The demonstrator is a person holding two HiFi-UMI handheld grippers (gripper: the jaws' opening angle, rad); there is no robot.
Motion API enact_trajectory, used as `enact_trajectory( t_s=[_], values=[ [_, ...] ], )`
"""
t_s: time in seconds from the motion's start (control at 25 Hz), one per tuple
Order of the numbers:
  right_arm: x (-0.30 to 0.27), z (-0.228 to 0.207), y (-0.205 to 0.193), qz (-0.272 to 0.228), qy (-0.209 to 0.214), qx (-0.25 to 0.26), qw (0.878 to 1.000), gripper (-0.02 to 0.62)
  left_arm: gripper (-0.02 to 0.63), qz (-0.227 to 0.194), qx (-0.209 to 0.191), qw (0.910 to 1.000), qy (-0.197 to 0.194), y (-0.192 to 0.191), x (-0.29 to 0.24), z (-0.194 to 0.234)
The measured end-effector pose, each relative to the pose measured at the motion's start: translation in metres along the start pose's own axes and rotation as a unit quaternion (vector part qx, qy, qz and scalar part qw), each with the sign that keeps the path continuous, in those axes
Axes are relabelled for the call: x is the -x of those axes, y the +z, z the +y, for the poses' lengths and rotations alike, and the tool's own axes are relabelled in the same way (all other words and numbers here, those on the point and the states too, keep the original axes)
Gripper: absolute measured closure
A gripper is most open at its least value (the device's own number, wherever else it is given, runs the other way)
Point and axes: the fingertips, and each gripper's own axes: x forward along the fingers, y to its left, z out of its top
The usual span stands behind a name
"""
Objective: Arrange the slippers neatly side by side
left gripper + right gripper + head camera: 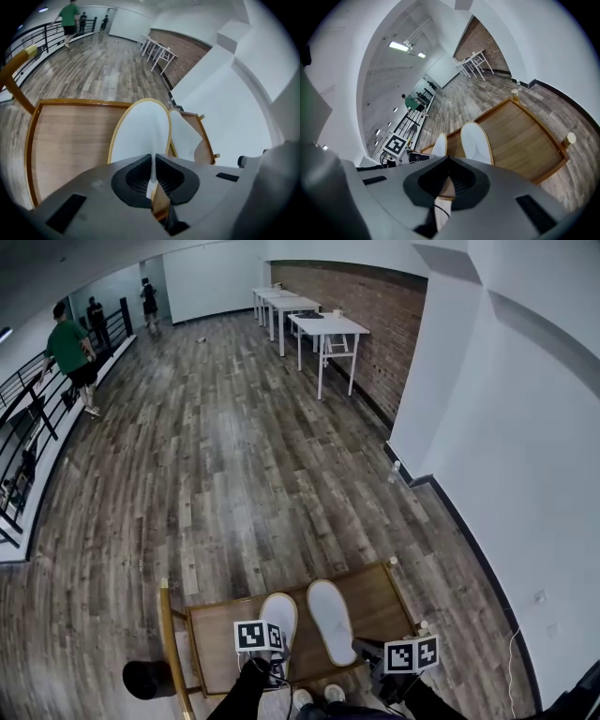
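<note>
**Item 1, left slipper** (140, 133): white with a tan edge, stretching straight ahead of the left tool (152, 174) on the rimmed wooden surface (70, 136). We judge it is held by the heel so it can be swung square against its mate. Whether it lies flat or tipped, we cannot tell.

**Item 2, right slipper** (185, 133): white, just right of the held one. The toes sit close together and the heels look wider apart. Both slippers point away from the tools. We take this one as the reference for the pair.

**Item 3, left tool:** jaws nearly together, clenched on the thin white heel edge of the left slipper.

**Item 4, right tool** (449, 174): jaws fully together with nothing between them. It hovers behind the right slipper's heel, apparently in reserve.
</note>
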Motion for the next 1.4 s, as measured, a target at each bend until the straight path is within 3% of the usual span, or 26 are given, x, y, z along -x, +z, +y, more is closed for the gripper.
enact_trajectory(
  t_s=[0.12, 0.32, 0.44, 0.76, 1.2, 1.4],
  values=[
    [-0.001, 0.003, -0.001, 0.002, 0.001, 0.003, 1.0, 0.597, 0.595, -0.03, 0.072, 0.9969, 0.001, 0.002, -0.001, 0.001],
    [-0.003, -0.003, 0.0, 0.004, 0.001, 0.004, 1.0, 0.597, 0.595, -0.069, 0.187, 0.9799, -0.01, 0.009, -0.009, 0.001],
    [-0.001, 0.001, -0.001, 0.006, 0.002, 0.004, 1.0, 0.597, 0.595, -0.086, 0.219, 0.9717, -0.016, 0.016, -0.006, 0.003],
    [0.001, -0.003, 0.0, 0.008, -0.002, 0.001, 1.0, 0.597, 0.595, -0.055, 0.131, 0.9893, 0.033, 0.016, -0.015, 0.001],
    [-0.001, -0.008, 0.002, 0.011, -0.003, 0.0, 1.0, 0.597, 0.595, -0.032, 0.092, 0.9943, 0.043, 0.013, -0.031, 0.001],
    [0.0, -0.01, 0.005, 0.012, -0.004, -0.004, 1.0, 0.597, 0.594, -0.018, 0.087, 0.9957, 0.027, 0.013, -0.035, -0.002]
  ],
)
